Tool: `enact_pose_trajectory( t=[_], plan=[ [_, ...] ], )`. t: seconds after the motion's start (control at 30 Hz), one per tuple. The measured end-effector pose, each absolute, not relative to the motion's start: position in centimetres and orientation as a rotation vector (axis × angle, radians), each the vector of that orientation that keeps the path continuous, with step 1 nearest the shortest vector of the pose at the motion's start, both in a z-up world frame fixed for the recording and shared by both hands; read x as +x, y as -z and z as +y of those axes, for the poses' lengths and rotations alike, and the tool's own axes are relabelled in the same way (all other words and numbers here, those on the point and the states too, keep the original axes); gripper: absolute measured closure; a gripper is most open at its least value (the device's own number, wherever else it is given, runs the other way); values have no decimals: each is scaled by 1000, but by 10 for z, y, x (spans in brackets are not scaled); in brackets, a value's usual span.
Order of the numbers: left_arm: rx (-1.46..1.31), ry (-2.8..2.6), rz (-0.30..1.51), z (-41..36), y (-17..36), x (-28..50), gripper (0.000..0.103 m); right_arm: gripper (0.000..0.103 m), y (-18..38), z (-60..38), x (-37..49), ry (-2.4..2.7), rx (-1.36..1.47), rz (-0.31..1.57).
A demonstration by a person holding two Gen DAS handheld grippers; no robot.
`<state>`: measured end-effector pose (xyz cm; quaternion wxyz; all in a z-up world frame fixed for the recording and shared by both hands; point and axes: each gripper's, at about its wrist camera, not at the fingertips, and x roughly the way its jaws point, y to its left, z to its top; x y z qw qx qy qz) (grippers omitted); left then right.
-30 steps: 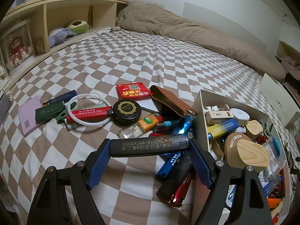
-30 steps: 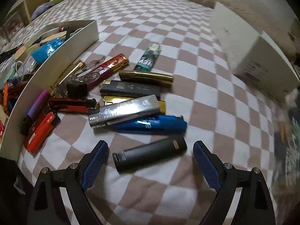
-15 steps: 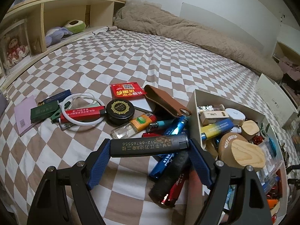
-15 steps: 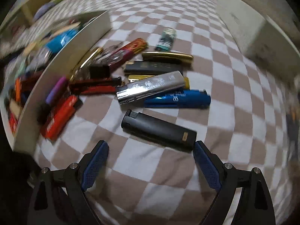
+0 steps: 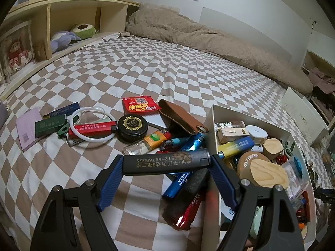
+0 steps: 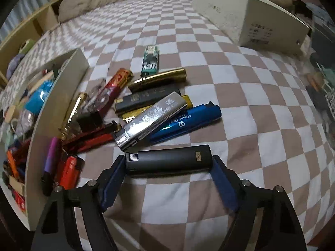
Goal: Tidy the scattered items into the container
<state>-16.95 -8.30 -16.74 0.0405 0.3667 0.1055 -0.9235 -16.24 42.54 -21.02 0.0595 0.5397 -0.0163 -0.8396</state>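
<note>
Dark grey printed lighter pinched endwise by left gripper, held beside container wall. Plain black lighter clamped endwise by right gripper, low over checked bedspread. Both to be lifted level, wall cleared, released over gaps.

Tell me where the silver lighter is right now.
In the right wrist view, the silver lighter lies on the checkered bedspread, stacked diagonally over the blue lighter and a gold one, just beyond the black lighter.
</note>
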Motion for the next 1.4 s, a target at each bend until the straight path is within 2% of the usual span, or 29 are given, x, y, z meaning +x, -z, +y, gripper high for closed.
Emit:
enact_pose_trajectory(
  t=[0.3,0.93,1.4],
  plan=[
    [1096,2850,344,-82,160,-166,21,22,199,407,-140,2550,1544,-61],
    [977,2980,388,-61,119,-128,21,22,115,334,-98,2494,1195,-217],
    [1038,3135,316,-14,120,-127,21,22,104,269,-162,2325,1162,-329]
  ],
)
